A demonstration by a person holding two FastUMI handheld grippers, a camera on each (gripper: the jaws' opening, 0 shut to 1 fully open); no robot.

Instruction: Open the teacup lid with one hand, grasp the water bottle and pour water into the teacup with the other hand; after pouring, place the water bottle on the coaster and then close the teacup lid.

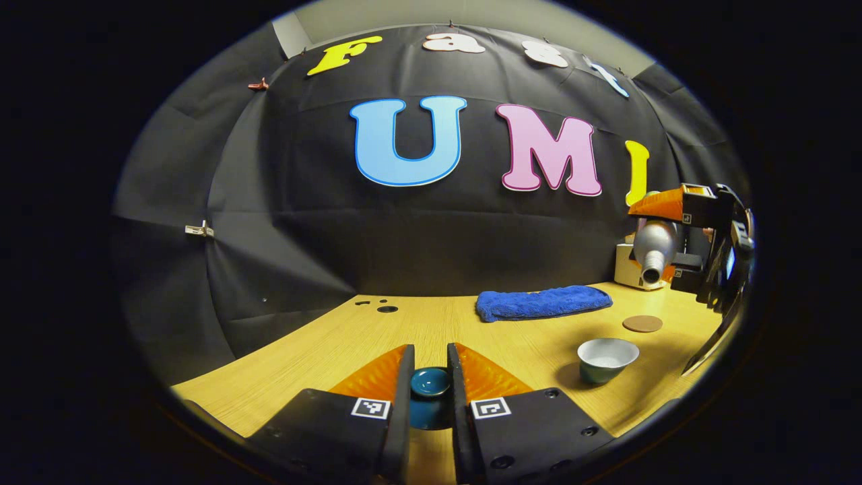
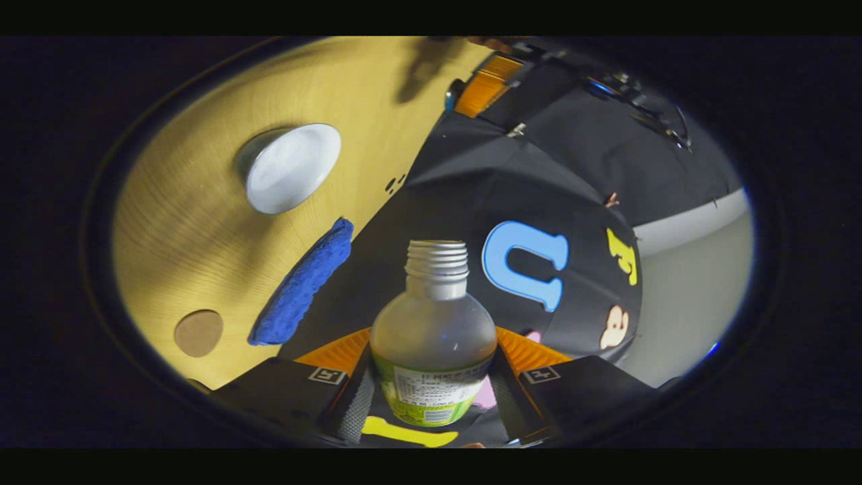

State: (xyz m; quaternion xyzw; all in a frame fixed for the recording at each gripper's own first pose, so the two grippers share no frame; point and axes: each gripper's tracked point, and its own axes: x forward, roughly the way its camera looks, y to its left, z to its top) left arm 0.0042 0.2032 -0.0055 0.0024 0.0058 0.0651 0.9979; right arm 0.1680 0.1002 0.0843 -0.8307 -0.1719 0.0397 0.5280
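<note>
Left gripper: closed on the teal teacup lid, held above the tabletop's near edge.
Right gripper: clamped on the water bottle, tilted.
Bottle: clear, uncapped, green label.
Teacup: uncovered, white inside, near right edge, coaster just behind.

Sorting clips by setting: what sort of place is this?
Likely a recording booth, not a kitchen: black cloth wall, wooden table bearing a teacup, coaster and blue towel.
</note>
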